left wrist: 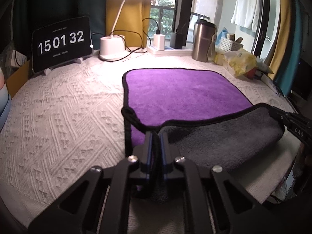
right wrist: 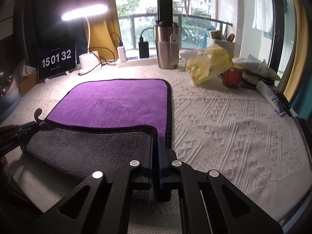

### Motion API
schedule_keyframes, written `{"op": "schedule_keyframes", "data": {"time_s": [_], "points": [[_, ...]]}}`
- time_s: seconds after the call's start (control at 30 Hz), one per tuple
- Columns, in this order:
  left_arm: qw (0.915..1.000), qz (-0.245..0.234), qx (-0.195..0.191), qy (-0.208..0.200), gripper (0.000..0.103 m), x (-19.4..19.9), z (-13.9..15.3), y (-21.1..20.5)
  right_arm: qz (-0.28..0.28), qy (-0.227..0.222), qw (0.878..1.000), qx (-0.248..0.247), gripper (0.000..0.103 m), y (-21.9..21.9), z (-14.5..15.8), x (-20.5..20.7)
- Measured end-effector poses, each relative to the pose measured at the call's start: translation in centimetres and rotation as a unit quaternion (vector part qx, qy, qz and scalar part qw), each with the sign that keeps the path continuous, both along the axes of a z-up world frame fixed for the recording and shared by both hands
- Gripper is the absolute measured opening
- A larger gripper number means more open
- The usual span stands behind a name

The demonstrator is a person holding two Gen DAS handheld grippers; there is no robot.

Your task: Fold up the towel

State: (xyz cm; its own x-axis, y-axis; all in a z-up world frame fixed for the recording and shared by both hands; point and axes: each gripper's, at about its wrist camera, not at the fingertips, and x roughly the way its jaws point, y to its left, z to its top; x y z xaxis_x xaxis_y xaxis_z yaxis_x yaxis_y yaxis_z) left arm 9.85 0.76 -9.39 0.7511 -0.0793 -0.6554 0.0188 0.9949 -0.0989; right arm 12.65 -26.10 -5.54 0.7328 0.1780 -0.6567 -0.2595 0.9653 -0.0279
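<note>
A towel [left wrist: 175, 93], purple on top and grey underneath with a black hem, lies on the white textured tablecloth; it also shows in the right wrist view [right wrist: 117, 101]. Its near edge is lifted and turned over towards the far side, so the grey underside [left wrist: 218, 136] shows. My left gripper [left wrist: 156, 134] is shut on the near left corner of the towel. My right gripper [right wrist: 155, 138] is shut on the near right corner. Each gripper appears at the edge of the other's view, my right gripper [left wrist: 292, 120] and my left gripper [right wrist: 21, 130]. A small black hanging loop [right wrist: 38, 114] sticks up at the left corner.
At the back stand a tablet clock [left wrist: 62, 42], a lit desk lamp [left wrist: 112, 47], a charger block [left wrist: 159, 41] and a steel tumbler [left wrist: 202, 41]. A yellow bag [right wrist: 210, 64], a red can [right wrist: 233, 78] and a tube [right wrist: 270, 95] lie at the right.
</note>
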Motion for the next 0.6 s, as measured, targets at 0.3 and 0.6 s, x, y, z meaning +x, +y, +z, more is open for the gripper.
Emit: {"op": "schedule_keyframes", "data": {"time_s": [0.3,0.6], "points": [[0.9996,-0.001,-0.006,-0.027,0.008,-0.6,2.1,0.2,0.004,-0.041,0.999,0.008,0.005,0.2,2.3,-0.9],[0.9989,0.004,-0.002,-0.046,0.008,0.3,3.7,0.5,0.011,-0.062,0.998,0.009,0.005,0.5,3.4,0.0]]}}
